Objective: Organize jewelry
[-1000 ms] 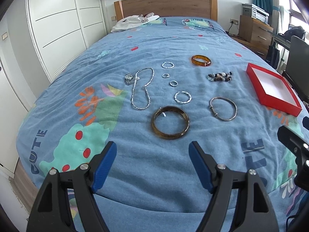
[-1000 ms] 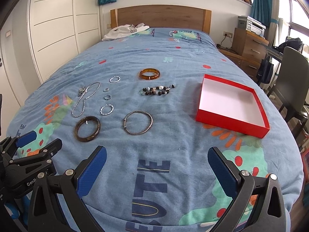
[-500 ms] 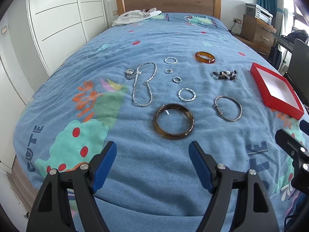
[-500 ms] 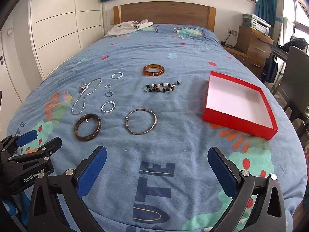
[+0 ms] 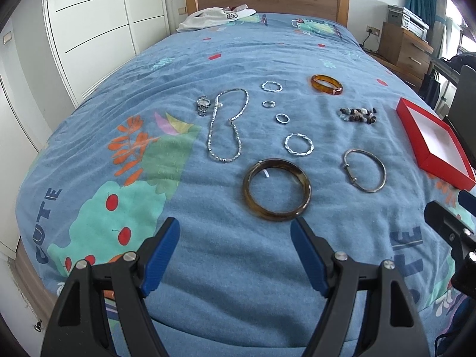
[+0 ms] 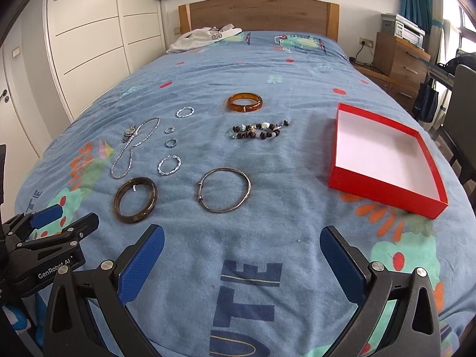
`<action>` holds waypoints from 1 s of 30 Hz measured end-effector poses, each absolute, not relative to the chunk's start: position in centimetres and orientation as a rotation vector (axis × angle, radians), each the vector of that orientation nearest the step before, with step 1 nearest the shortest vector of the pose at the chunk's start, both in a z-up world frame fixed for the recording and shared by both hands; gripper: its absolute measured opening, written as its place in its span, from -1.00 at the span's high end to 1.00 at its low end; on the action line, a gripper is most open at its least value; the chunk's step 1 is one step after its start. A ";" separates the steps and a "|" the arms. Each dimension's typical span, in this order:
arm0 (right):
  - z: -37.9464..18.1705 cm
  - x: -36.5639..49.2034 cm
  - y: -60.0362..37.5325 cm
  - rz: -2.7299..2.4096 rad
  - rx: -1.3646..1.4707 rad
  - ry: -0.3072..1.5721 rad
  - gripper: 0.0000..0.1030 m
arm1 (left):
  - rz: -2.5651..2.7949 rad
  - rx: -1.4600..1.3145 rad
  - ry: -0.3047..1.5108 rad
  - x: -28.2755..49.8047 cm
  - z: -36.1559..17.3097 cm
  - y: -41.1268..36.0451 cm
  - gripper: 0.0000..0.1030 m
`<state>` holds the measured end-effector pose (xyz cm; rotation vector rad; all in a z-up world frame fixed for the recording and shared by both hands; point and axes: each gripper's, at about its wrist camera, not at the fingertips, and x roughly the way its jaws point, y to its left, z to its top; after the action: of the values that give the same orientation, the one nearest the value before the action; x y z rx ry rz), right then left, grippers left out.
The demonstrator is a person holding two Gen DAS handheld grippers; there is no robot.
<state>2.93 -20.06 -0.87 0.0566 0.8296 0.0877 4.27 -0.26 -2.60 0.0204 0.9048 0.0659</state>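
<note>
Jewelry lies spread on a blue bedspread. A dark brown bangle point(image 5: 276, 189) point(image 6: 135, 199) lies just ahead of my open, empty left gripper point(image 5: 235, 226). A thin silver bangle point(image 5: 365, 174) point(image 6: 224, 189), a twisted silver hoop point(image 5: 299, 144), a silver chain necklace point(image 5: 227, 125), a watch point(image 5: 203, 105), small rings point(image 5: 282, 118), a bead bracelet point(image 6: 257, 130) and an amber bangle point(image 6: 244, 102) lie farther back. An empty red box point(image 6: 383, 156) sits at the right. My right gripper point(image 6: 242, 242) is open and empty near the bed's front.
White clothing point(image 6: 205, 37) lies by the wooden headboard point(image 6: 258, 15). White wardrobes point(image 6: 83, 44) stand left of the bed. A wooden dresser point(image 6: 398, 62) and a chair point(image 6: 464, 113) stand to the right.
Both grippers have moved forward over the bed toward the jewelry; the brown bangle now lies closer to the left gripper. Both stay open.
</note>
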 end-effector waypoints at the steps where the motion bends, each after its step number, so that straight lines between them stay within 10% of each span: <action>1: -0.9 3.1 -20.1 0.089 0.057 0.831 -0.99 | 0.066 0.020 0.906 4.4 -2.6 -0.2 -0.47; 30: -2.3 6.2 -20.5 0.178 0.111 0.863 -0.86 | 0.036 0.015 0.925 7.0 -3.6 -1.3 -0.47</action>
<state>6.20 -20.49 -2.31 0.1110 0.8629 0.1783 7.03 -1.27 -3.62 0.0149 0.9248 0.0358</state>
